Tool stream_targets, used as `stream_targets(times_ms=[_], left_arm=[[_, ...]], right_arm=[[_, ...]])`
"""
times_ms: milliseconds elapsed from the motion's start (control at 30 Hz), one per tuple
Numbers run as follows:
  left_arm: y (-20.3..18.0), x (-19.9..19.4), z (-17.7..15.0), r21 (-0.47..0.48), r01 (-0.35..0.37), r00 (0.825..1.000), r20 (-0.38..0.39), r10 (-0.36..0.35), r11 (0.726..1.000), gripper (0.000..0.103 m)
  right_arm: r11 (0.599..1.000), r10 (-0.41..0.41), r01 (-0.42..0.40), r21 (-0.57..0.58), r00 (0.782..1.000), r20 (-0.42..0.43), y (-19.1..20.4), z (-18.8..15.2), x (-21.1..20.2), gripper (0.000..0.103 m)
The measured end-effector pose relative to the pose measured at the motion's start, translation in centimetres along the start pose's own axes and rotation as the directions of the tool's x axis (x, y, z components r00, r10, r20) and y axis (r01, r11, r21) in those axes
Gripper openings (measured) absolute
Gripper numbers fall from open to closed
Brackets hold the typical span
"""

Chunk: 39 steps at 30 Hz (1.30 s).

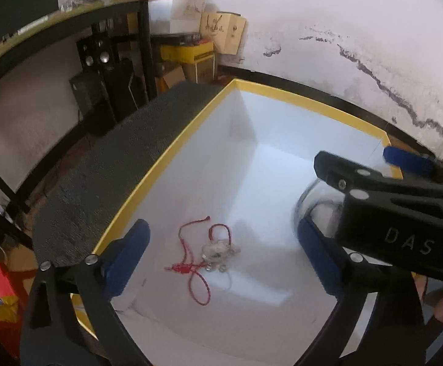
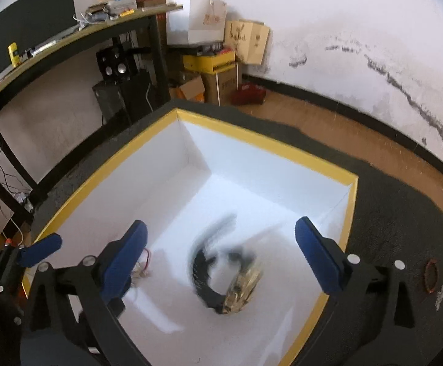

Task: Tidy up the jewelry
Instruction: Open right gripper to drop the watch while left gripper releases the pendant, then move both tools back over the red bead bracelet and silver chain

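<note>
A white box with a yellow rim [image 1: 148, 180] [image 2: 261, 143] stands on a dark mat. On its floor lies a red cord bracelet with a clear charm [image 1: 212, 251], partly seen in the right wrist view [image 2: 143, 267]. My left gripper [image 1: 221, 256] is open above it, empty. My right gripper [image 2: 219, 256] is open and empty over the box; a black band with a gold ornament [image 2: 224, 280], blurred, sits below it on the box floor. The right gripper crosses the left wrist view [image 1: 371, 180].
A dark mat [image 2: 398, 238] surrounds the box; a small reddish ring [image 2: 431, 277] lies on it at right. A desk [image 2: 68, 39], speakers [image 2: 116, 64] and cardboard boxes [image 2: 215, 61] stand behind. A cracked white wall [image 2: 358, 45] runs along the right.
</note>
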<state>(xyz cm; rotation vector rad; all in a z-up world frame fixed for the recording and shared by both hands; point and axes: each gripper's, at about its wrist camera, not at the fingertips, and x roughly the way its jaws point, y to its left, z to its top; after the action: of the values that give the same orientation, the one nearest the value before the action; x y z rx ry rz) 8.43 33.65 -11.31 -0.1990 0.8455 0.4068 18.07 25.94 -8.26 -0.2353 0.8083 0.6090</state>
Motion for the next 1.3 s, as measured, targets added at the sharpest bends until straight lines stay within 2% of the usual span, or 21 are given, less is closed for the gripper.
stream_targets(times_ms=[900,1100,1300], left_arm=[[-0.9,-1.1,0.8,-0.008,0.043,0.999,-0.009,-0.043,0.999,0.095],[-2.5,-2.0,1.5,0.003,0.058,0.998,0.009,-0.058,0.998,0.095],[-6.0,-2.9,2.0,0.046,0.081,0.996,0.022,-0.082,0.996,0.095]], right_arm=[[1.000,-0.008,0.007,0.029,1.000,0.021,-1.2,1.0,-1.6,0.096],[0.999,-0.021,0.019,0.044,0.999,0.037,-2.9,0.8,-3.3,0.096],[0.996,-0.051,0.046,0.078,0.997,0.054,-6.1,0.3,-5.4,0.096]])
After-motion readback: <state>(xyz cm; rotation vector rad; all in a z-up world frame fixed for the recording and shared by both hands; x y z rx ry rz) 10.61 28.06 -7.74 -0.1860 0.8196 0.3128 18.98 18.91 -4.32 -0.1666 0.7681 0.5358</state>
